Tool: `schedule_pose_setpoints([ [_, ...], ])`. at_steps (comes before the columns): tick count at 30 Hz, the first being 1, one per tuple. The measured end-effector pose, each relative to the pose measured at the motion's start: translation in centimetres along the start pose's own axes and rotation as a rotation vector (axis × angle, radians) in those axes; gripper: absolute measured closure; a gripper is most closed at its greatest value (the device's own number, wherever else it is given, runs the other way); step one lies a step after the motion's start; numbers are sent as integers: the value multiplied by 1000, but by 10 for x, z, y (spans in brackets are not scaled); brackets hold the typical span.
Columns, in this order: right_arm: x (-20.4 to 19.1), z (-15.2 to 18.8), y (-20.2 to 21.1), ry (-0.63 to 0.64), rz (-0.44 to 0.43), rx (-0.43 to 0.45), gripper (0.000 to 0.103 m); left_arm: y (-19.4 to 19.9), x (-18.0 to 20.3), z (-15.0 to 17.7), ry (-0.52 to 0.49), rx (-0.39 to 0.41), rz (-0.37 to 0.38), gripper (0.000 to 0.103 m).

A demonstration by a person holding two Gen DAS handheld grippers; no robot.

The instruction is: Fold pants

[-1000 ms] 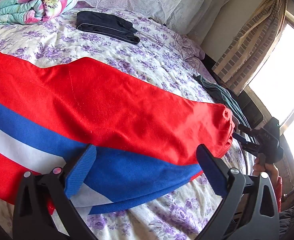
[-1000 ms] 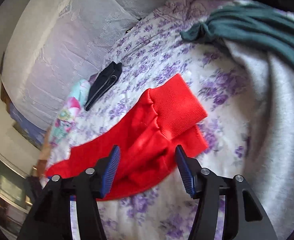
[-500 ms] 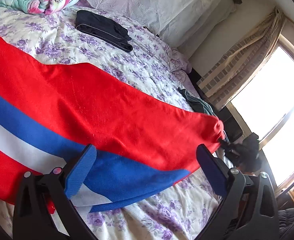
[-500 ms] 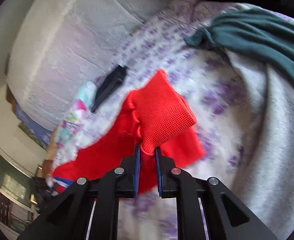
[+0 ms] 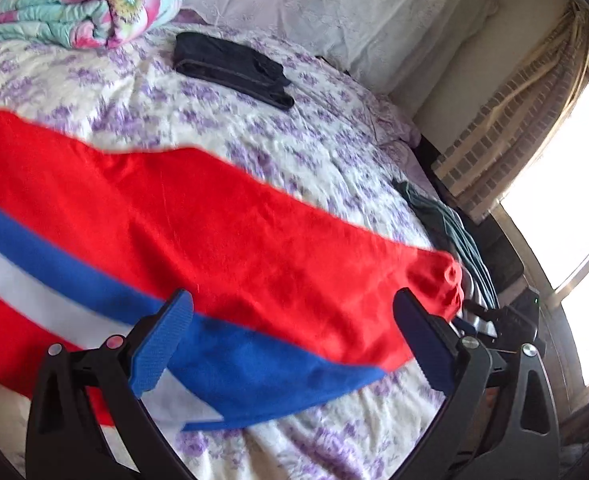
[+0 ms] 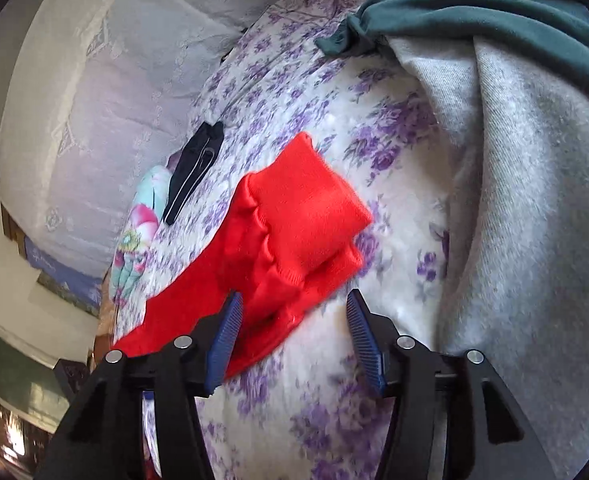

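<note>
Red pants (image 5: pixel 222 240) with a blue and a white side stripe lie stretched across the floral bedspread (image 5: pixel 230 128). My left gripper (image 5: pixel 294 344) hovers open over the striped side, with nothing between its pads. The ribbed red leg cuff (image 6: pixel 306 208) lies folded over on the bed at the far end. My right gripper (image 6: pixel 294 340) sits just in front of it with its jaws opening. The cuff's near edge reaches in beside the left pad (image 6: pixel 226 340), but neither pad presses on it. The right gripper (image 5: pixel 498 316) also shows past the cuff in the left wrist view.
A folded black garment (image 5: pixel 230 68) and a rolled floral quilt (image 5: pixel 82 12) lie near the padded headboard (image 5: pixel 334 8). A dark green garment (image 6: pixel 494 4) and a grey fleece one (image 6: pixel 534 200) are heaped at the bed's window side. A curtain (image 5: pixel 514 120) hangs by the window.
Half a second ago my right gripper was shut on the red cuff and had it raised. It has since let go and opened, and the cuff lies on the bed again.
</note>
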State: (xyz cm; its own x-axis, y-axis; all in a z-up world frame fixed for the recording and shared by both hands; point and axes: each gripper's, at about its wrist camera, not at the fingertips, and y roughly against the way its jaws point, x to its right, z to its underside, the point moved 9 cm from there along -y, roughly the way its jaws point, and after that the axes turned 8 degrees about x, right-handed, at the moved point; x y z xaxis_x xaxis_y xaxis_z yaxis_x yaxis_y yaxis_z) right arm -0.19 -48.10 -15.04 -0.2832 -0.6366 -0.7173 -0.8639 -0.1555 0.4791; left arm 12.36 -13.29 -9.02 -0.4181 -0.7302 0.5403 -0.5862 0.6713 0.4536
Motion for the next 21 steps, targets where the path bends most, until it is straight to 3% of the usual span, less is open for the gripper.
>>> schedule_pose_setpoints([
  [2, -8, 0, -7, 15, -18, 5, 33, 3, -2, -21, -3, 45, -27, 5],
  [5, -15, -1, -8, 84, 5, -4, 30, 1, -14, -32, -38, 58, -114, 5],
  [8, -11, -28, 30, 98, 60, 177, 30, -24, -47, 3, -45, -82, -219, 5],
  [10, -24, -47, 56, 206, 105, 294, 30, -20, -40, 14, -195, -62, -254, 5],
  [12, -54, -50, 60, 328, 99, 307, 31, -12, -32, 18, -233, -46, -265, 5],
  [15, -125, -23, 22, 518, -30, 182, 34, 8, -28, 8, -226, 49, -255, 5],
  [17, -176, 11, -21, 627, -135, 57, 53, 27, -34, -5, -190, 117, -258, 5],
  [19, -223, 49, -67, 675, -248, -84, 72, 48, -56, -21, -149, 172, -325, 5],
  [21, -262, 83, -109, 699, -319, -206, 76, 62, -85, -27, -74, 186, -378, 5],
])
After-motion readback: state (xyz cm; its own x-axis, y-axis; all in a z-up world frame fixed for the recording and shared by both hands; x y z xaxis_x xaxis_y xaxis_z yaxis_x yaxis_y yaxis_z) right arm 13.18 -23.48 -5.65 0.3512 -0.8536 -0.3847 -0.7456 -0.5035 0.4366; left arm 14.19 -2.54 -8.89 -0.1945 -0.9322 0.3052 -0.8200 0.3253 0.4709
